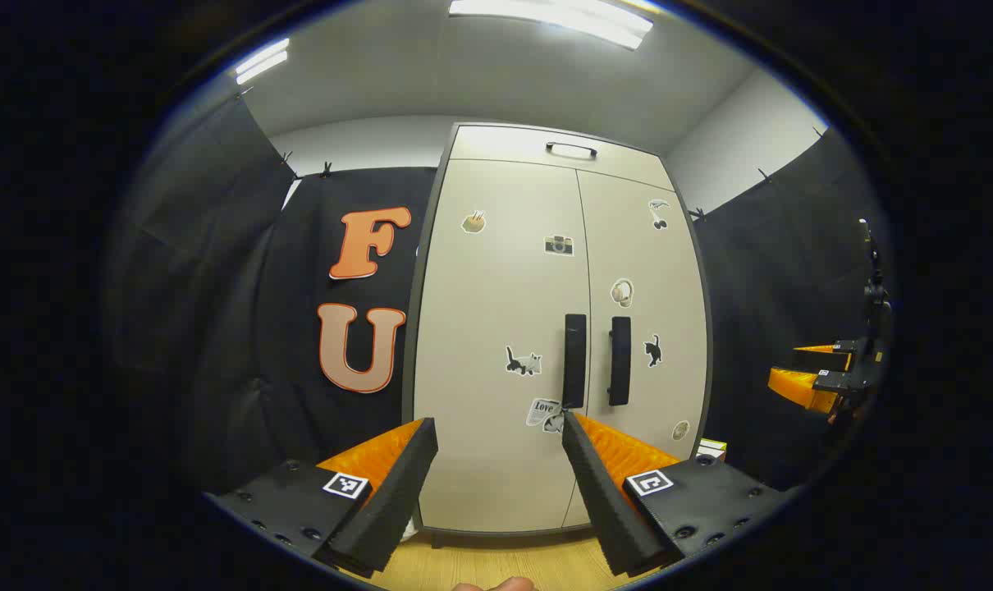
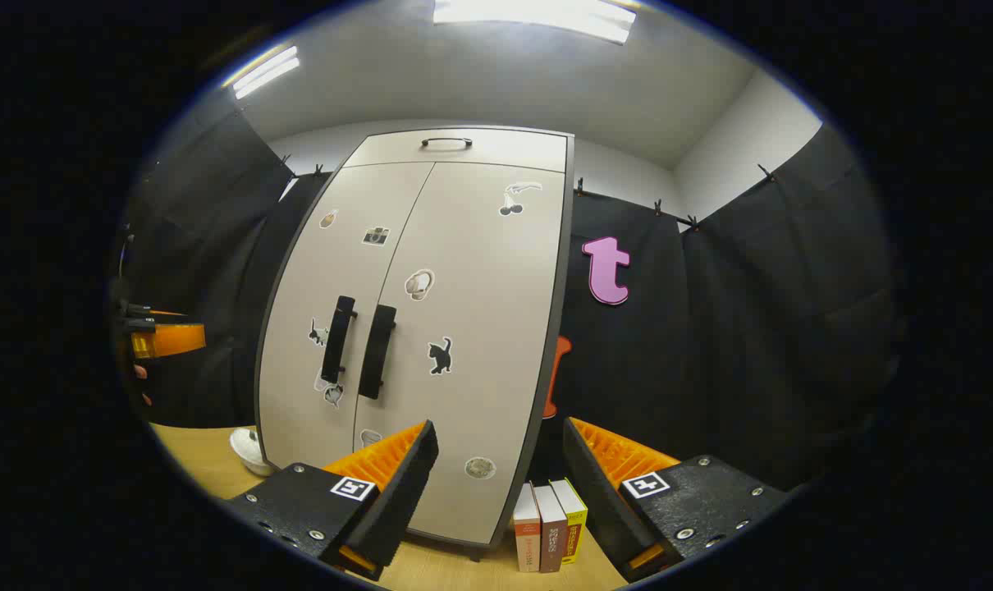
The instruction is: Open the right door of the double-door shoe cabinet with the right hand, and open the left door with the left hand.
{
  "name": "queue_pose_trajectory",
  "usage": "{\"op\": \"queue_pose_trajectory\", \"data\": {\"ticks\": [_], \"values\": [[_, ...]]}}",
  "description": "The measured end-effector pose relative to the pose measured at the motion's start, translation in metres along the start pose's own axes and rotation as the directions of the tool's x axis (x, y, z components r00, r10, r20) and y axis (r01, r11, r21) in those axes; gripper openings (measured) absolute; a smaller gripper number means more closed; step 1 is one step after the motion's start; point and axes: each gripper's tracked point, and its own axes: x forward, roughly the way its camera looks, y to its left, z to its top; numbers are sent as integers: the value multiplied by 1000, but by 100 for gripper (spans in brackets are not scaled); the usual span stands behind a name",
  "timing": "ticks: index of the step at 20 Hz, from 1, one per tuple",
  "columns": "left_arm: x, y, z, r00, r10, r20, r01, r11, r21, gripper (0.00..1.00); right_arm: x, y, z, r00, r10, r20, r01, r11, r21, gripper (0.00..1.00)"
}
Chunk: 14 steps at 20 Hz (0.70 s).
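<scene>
shoe cabinet point(image 1: 496, 345) stands upright on the wooden floor point(image 1: 496, 566) against the black booth wall, both doors shut and flush, so no step of the task is done yet. going left to right: left gripper point(image 1: 501, 476) is spread wide and holds nothing, facing the left door point(image 1: 496, 271) from a short way off, not touching it. left door handle point(image 1: 574, 361) is a black vertical bar just beside the centre seam; right door handle point(image 1: 620, 361) sits just across the seam on the right door point(image 1: 644, 279). right gripper point(image 2: 501, 484) is likewise spread and empty, aimed at the cabinet's right edge, well apart from its handle point(image 2: 377, 351). judgement: the doors are stiff, light panels on outer-edge hinges and should swing with modest pull; the bar handles look rigid and smooth, so take each one mid-length, fingers either side of the bar, and pull along an arc rather than straight back. the two handles stand close together, leaving little room for both grippers at once; working one door at a time seems safer. hazards to the swing: three books point(image 2: 550, 525) stand on the floor just beside the cabinet's right corner, and a white bowl-like item point(image 2: 250, 451) lies near its left corner; open floor lies in front.
</scene>
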Motion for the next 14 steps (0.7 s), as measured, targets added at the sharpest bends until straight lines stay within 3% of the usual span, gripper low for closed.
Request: {"op": "queue_pose_trajectory", "data": {"ticks": [11,14], "values": [[9,-7,-6,998,-15,-63,12,998,-55,99,-17,-38,25,999,-28,42,27,999,22,93],[5,-1,-2,998,9,-58,-12,999,-40,98,-22,-41,29,998,-35,43,34,999,18,94]]}}
